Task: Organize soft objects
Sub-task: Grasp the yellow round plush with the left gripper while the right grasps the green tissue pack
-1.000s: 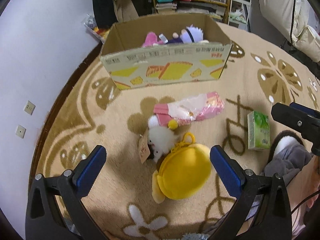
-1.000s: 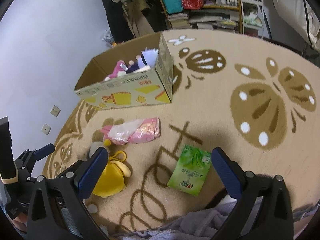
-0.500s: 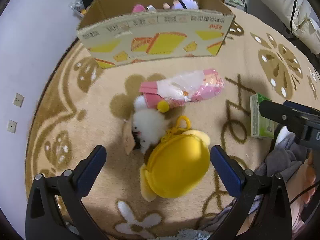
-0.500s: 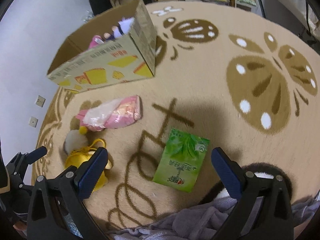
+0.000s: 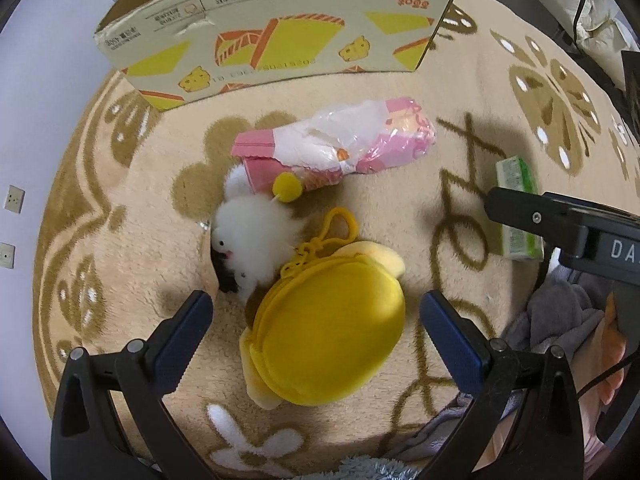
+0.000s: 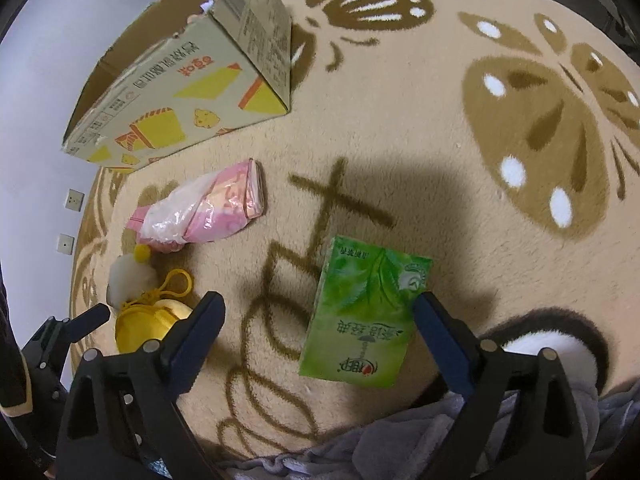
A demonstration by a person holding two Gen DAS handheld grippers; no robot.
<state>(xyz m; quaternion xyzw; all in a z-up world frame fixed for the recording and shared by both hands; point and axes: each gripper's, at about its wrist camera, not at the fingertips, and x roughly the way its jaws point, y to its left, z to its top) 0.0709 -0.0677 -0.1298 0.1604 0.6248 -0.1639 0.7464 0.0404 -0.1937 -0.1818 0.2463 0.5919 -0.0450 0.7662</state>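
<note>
A beige carpet (image 6: 400, 128) with brown flower patterns filled both views. The left gripper (image 5: 316, 320) hung above a round yellow plush pouch (image 5: 328, 340), its 2 blue-padded jaws spread wide on either side of the pouch, not touching it. A white fluffy toy (image 5: 252, 240) lay against the pouch's upper left edge. Just beyond it lay a pink and clear plastic packet (image 5: 340, 148). Farther back stood a cardboard box (image 5: 280, 36) printed with yellow cheese shapes. The right gripper (image 6: 318, 316) was also spread wide, hanging over a green tissue pack (image 6: 364, 312) that lay flat on the carpet, between the jaws but nearer the right one. Grey fabric (image 6: 400, 440) bunched at the lower edge.
</note>
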